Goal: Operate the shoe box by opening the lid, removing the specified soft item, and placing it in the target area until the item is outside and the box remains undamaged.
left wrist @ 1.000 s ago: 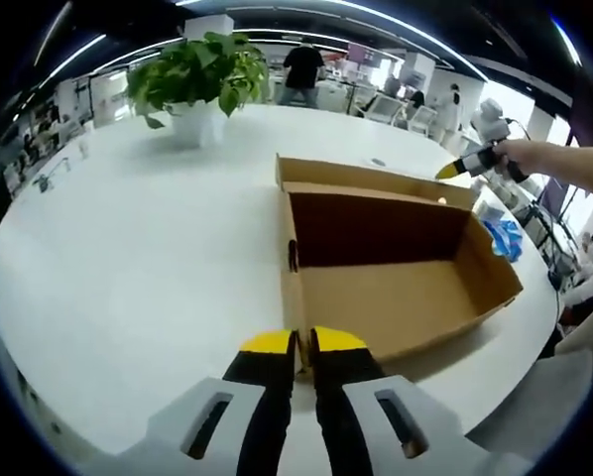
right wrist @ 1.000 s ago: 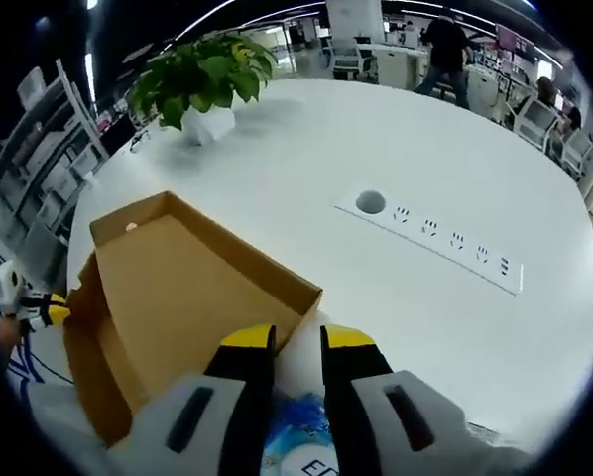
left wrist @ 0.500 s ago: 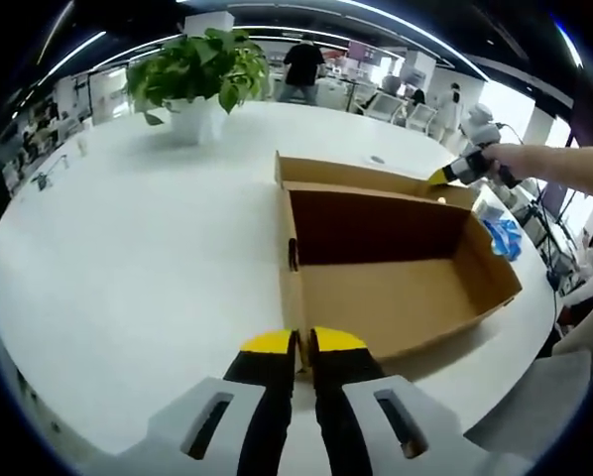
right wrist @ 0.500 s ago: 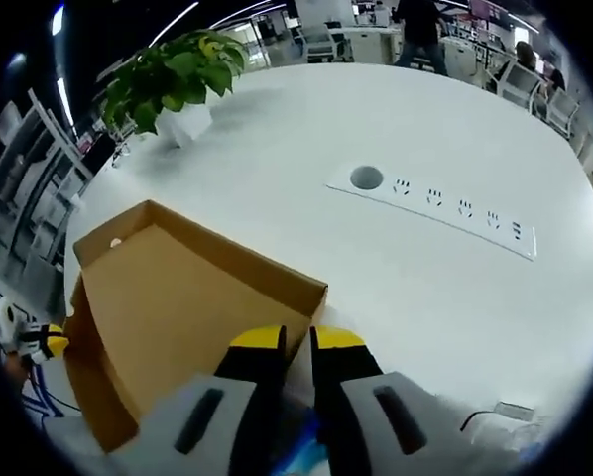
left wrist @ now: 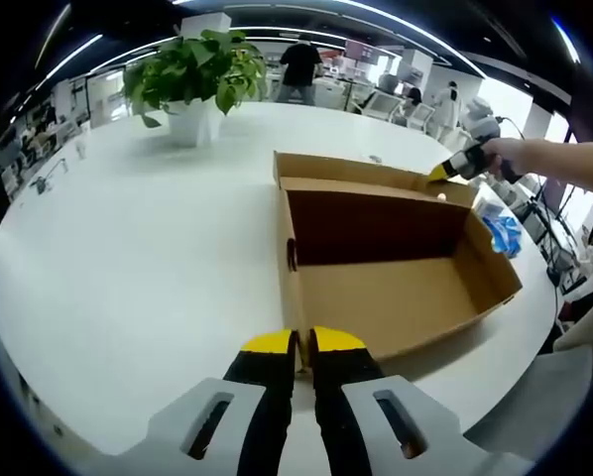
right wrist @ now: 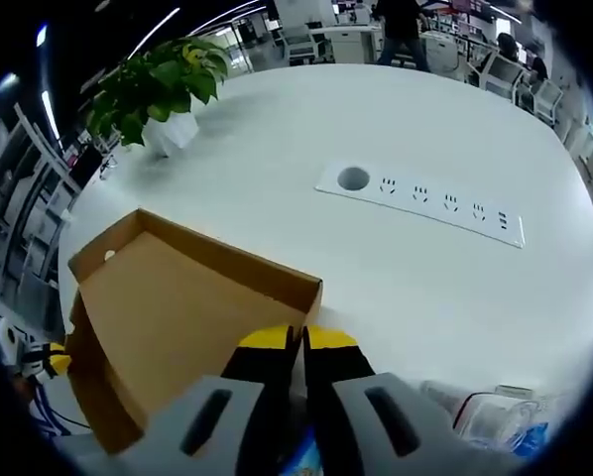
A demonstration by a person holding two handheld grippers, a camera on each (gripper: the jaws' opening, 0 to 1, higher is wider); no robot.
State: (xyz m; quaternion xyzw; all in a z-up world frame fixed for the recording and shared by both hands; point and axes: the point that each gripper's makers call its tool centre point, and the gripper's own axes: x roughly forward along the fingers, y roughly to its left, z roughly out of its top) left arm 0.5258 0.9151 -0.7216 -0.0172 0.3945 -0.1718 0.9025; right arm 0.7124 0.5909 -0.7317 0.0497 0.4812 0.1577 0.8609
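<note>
box: the shoe box (left wrist: pixel 396 268) sits open on the white counter (left wrist: pixel 128 248), lid flap folded back, inside looks bare

left tool: left tool (left wrist: pixel 303 345) is clamped on the near wall of the box, I'd guess to pin it so it can't slide or tear

right tool: right tool (right wrist: pixel 297 339) is pinched on the far corner rim, jaws nearly together, steadying the other end

soft item: blue soft item (left wrist: pixel 503 236) lies on the counter just beside the box, so already out

extras: potted plant (left wrist: pixel 197 74), socket strip (right wrist: pixel 420 195)
</note>
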